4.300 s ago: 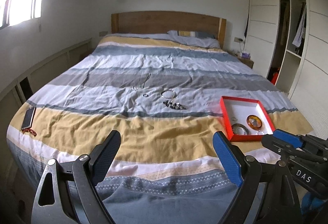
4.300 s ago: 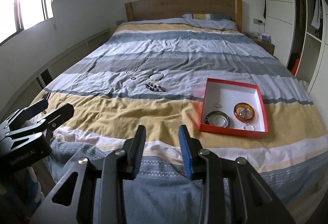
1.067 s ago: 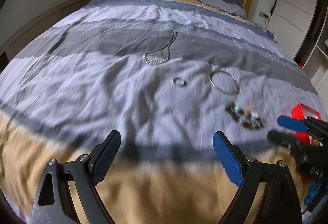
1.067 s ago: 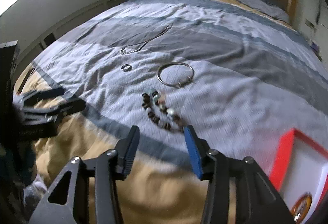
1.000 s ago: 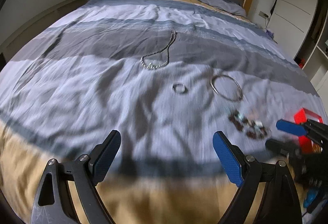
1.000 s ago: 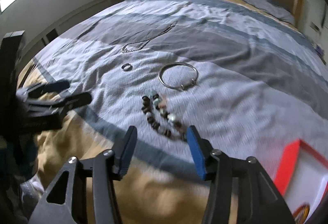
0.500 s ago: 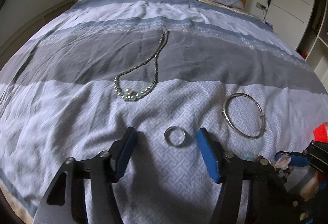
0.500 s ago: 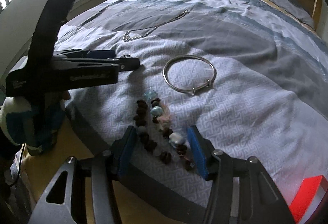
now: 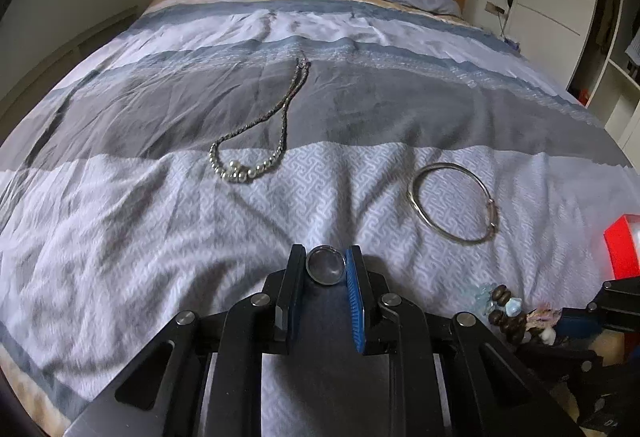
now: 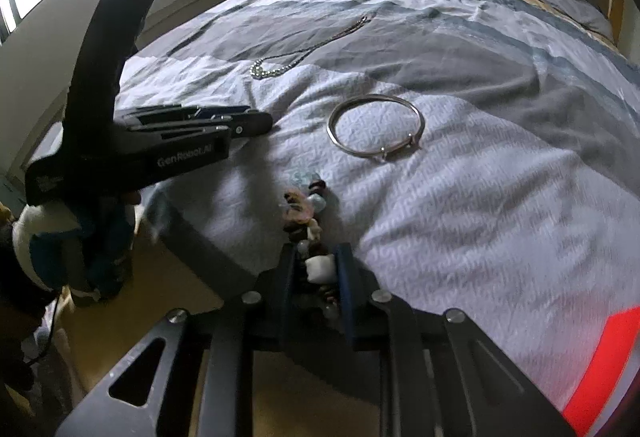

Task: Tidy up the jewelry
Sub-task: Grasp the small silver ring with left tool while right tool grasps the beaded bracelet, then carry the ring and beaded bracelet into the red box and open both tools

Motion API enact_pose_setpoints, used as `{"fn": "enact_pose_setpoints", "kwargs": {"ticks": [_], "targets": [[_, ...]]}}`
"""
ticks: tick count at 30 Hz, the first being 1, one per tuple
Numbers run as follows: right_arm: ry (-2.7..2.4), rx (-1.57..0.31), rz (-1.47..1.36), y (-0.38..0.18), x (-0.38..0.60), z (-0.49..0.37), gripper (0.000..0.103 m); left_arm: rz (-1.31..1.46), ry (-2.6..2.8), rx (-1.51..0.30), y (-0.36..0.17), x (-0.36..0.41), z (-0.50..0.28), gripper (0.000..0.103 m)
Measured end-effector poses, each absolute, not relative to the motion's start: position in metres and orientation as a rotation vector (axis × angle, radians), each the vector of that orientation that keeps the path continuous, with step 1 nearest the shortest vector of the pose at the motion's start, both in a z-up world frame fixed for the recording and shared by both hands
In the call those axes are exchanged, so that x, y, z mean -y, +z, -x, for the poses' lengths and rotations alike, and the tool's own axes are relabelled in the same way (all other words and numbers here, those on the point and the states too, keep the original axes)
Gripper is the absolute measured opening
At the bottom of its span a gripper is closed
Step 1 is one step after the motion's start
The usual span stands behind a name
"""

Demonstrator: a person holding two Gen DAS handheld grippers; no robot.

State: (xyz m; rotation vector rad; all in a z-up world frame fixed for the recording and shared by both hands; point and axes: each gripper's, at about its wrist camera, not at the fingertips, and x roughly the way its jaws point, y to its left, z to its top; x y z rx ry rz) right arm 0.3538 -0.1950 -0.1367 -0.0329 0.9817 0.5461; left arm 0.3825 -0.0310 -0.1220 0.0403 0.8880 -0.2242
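Between the left gripper's closing pads sits the ring

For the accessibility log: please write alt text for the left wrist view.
The left tongs have just closed on a small silver ring lying on a striped bedspread. Beyond it lie a beaded necklace and, to the right, a silver bangle; a bead bracelet sits at lower right.

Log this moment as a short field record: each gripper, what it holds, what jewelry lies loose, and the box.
left gripper: jaws just closed, shut on small ring
right gripper: jaws just closed, shut on beaded bracelet
loose on bedspread: silver bangle, beaded necklace
red box: only an edge visible, contents unseen
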Motion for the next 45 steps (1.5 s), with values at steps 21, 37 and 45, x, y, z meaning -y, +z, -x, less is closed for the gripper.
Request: {"fn": "enact_pose_setpoints", "kwargs": {"ticks": [21,37,45], "targets": [[0.394,-0.771,-0.154,-0.041,0.309,-0.233,0.019,-0.021,-0.437,-0.874,-0.053,0.103,-0.27,0.02],[0.038,-0.761,-0.187,-0.061,0.46,-0.246,0.019,-0.094,-0.751,-0.888,-0.059,0.3,-0.255,0.02],[-0.044,-0.82,-0.197,-0.099,0.491,-0.265,0.019,-0.15,-0.749,-0.953,-0.097,0.343,-0.272,0.02]]}}
